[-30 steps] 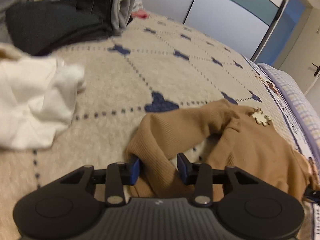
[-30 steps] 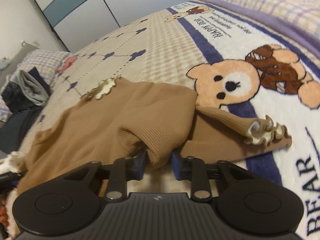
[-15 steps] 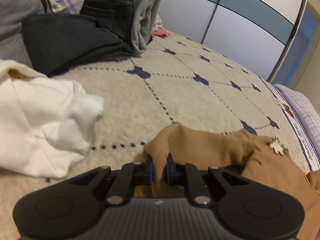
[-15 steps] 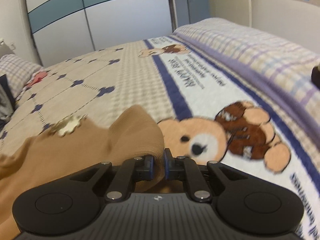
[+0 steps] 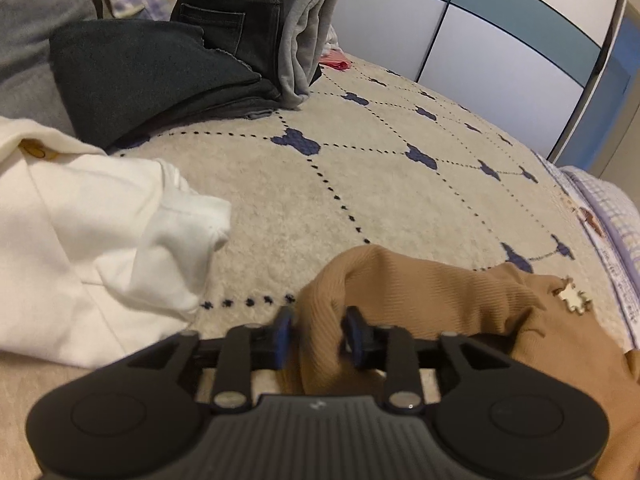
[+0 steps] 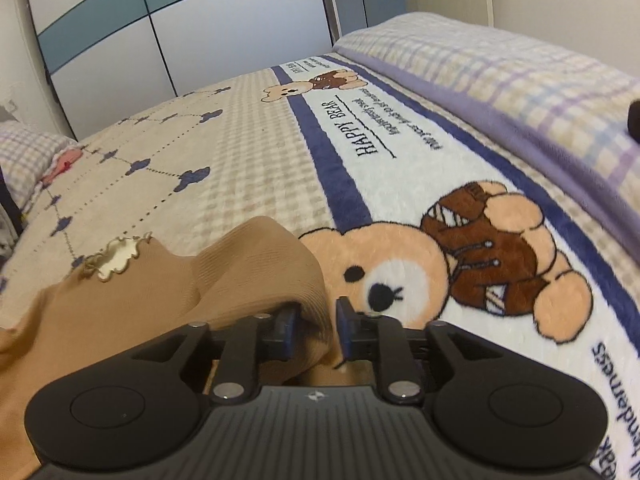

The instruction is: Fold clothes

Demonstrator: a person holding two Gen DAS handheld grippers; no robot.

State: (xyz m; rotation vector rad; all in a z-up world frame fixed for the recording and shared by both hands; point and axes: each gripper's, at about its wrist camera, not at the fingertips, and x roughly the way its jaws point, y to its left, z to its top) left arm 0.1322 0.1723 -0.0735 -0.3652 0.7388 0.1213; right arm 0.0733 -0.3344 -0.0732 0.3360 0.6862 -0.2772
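The left hand-held gripper [image 5: 319, 332] is seen lowest in the left wrist view, its jaws opening, with a bunched fold of the tan ribbed garment [image 5: 420, 292] standing between the blue pads; the fold fills most of the gap, and whether the pads still press on it cannot be told. The right hand-held gripper [image 6: 316, 328] is likewise seen with its jaws opening, a ridge of the same tan garment [image 6: 256, 264] lying against the left-side pad while a small gap is visible at the other pad. The garment is found lying on the bed [image 5: 380, 200], raised into humps just ahead of both grippers, and a cream scalloped trim piece [image 6: 116, 258] is noted on it further out. In the left wrist view a crumpled white garment [image 5: 92, 232] is recorded to the left of the tan one, apart from it. Beyond it, dark folded clothes [image 5: 152, 76], dark jeans [image 5: 232, 4] and a grey garment [image 5: 308, 36] are piled at the far side of the bed. In the right wrist view a printed bear [image 6: 440, 276] is observed on the blanket just beside the tan garment, with a checked quilt [image 6: 500, 76] further off. Blue and white wardrobe panels [image 6: 192, 20] are seen beyond.
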